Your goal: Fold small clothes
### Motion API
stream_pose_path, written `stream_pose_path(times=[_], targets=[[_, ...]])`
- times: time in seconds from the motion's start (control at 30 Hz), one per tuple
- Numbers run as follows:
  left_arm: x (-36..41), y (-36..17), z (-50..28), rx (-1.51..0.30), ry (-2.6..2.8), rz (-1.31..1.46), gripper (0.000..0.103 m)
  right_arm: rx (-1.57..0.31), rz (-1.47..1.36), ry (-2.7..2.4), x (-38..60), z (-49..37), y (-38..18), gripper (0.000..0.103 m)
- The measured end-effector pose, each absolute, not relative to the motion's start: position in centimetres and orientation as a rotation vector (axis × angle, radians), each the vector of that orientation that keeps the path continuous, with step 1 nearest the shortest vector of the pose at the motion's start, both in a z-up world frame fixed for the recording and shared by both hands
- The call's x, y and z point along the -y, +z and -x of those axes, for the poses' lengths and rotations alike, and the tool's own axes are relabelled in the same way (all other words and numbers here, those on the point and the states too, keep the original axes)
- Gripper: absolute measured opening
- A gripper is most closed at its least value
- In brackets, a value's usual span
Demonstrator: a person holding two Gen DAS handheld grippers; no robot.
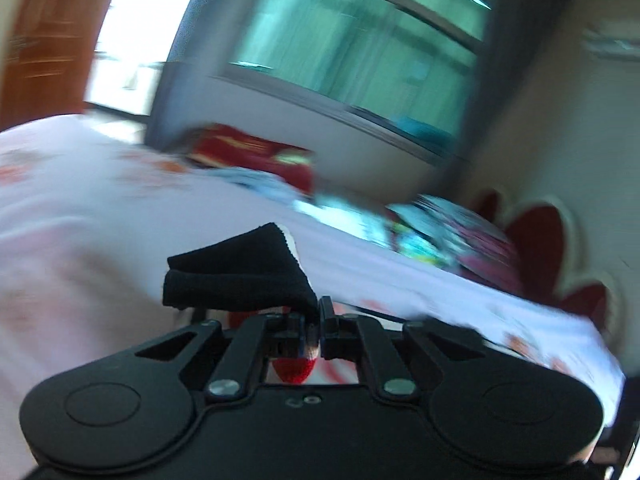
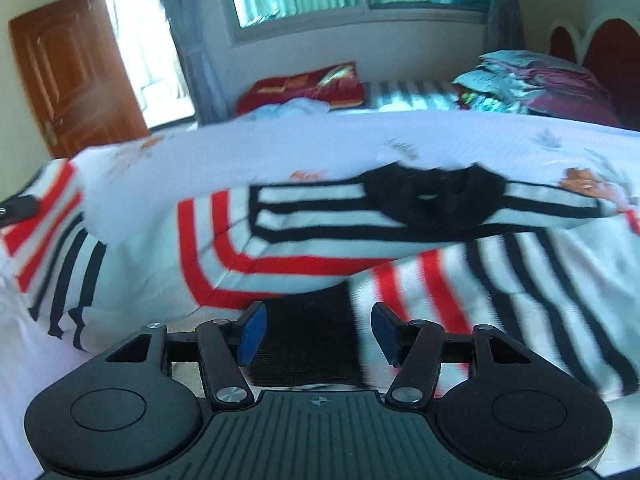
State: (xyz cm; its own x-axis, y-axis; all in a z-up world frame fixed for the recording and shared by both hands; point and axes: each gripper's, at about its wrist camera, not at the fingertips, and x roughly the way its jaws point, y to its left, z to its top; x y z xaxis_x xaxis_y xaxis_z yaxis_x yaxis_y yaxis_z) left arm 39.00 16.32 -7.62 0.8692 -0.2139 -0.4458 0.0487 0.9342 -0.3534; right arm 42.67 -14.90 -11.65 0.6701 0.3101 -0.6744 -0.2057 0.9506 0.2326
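Observation:
A small knitted sweater (image 2: 304, 240), white with red and black stripes and a black collar (image 2: 432, 196), lies spread on the bed in the right wrist view. My right gripper (image 2: 320, 332) stands open just above its black hem band (image 2: 308, 336), and the blue pads (image 2: 252, 332) do not touch it. In the blurred left wrist view my left gripper (image 1: 318, 312) is shut on a black cuff (image 1: 236, 272) of the sweater. The cuff is lifted off the sheet, and a bit of red knit (image 1: 296, 368) shows under the fingers.
The bed has a pale floral sheet (image 2: 320, 140). A red pillow (image 2: 304, 84) and a light blue cloth lie at the far side. A pile of folded clothes (image 2: 528, 80) sits by the red headboard (image 2: 608, 48). Beyond are a window and a wooden door (image 2: 76, 72).

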Motion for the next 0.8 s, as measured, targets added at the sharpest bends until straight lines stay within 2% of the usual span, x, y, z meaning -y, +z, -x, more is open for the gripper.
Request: stream_pose_path(times=[0.13,0.3,0.37,0.43,0.47,0.53,0.7,0.8], targets=[[-8.4,-8.9,-40.9,-0.56,-0.321,0.291,0.005,-0.769,-0.171,0.233,19.0,-41.8,-10.7,0.058],[0.0,-13.1,-42.4,-0.704,-0.462,0.184,0.008,-0.778,-0.192,0.173,23.4,-40.9,-10.6,0.058],[1.6,-14.6,-42.3,-0.765,-0.467,0.132,0.023,-0.787,-0.212,0.168,24.5,-40.8,-10.6,0.058],[2.0,-14.9,-41.7,-0.766,-0.448,0.102,0.029,-0.787,-0.229,0.174,25.0,-40.6,-10.6,0.058],[1.7,-14.5,-41.4,-0.751,-0.44,0.099,0.048,-0.787,-0.241,0.185,25.2,-40.6,-10.5,0.058],[0.7,-13.5,-40.5,-0.7,-0.391,0.07,0.079,-0.789,-0.254,0.211,25.0,-40.5,-10.3,0.058],[-4.2,-11.1,-37.8,-0.617,-0.266,-0.017,0.079,-0.785,-0.233,0.315,22.4,-40.6,-9.9,0.059],[-7.8,-11.1,-36.4,-0.619,-0.152,-0.02,0.079,-0.789,-0.192,0.379,19.9,-41.1,-10.1,0.09]])
